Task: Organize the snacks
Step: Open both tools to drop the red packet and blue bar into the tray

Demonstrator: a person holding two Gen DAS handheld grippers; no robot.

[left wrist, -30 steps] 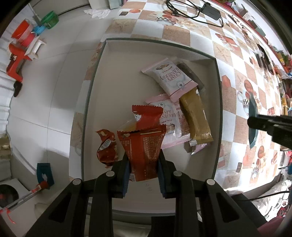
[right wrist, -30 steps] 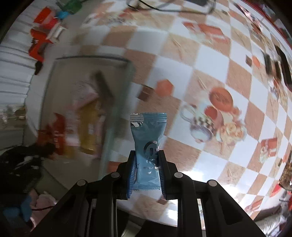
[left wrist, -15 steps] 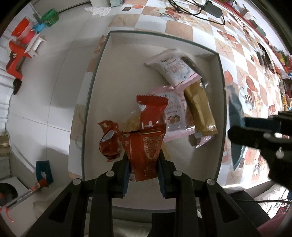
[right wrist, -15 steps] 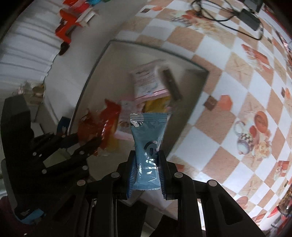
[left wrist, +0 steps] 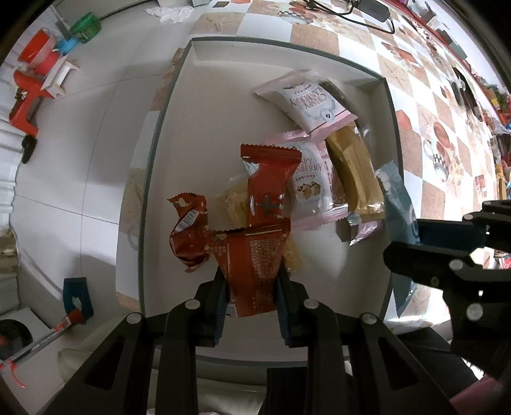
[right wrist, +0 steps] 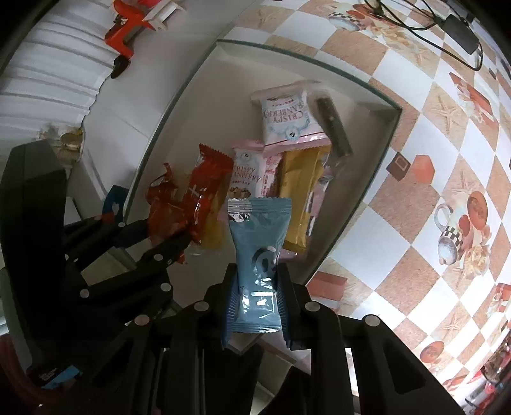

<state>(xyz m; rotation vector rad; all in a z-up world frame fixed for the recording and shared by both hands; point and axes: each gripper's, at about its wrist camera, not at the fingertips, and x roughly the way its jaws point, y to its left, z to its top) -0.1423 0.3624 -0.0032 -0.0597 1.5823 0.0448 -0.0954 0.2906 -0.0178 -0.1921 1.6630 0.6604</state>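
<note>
My left gripper (left wrist: 252, 284) is shut on a red snack packet (left wrist: 252, 255) and holds it over the near part of a shallow white tray (left wrist: 204, 105). My right gripper (right wrist: 257, 281) is shut on a light blue snack packet (right wrist: 258, 245) above the tray's (right wrist: 198, 105) near right edge; that packet also shows in the left wrist view (left wrist: 397, 204). In the tray lie two pink-white cranberry packets (left wrist: 306, 99) (left wrist: 314, 178), a gold bar (left wrist: 354, 172), a yellow packet (left wrist: 234, 204), a dark bar (right wrist: 332, 124) and red packets (left wrist: 188, 226) (left wrist: 271, 178).
The tray sits on a checkered orange-and-white tablecloth (right wrist: 431, 178). A black cable and adapter (right wrist: 460, 28) lie at the far side. On the white floor to the left are red and green tools (left wrist: 28, 92) and a blue clip (left wrist: 76, 295).
My right gripper has swung left with the blue packet, from over the tablecloth to over the tray's right edge beside the left gripper. My left gripper has barely moved.
</note>
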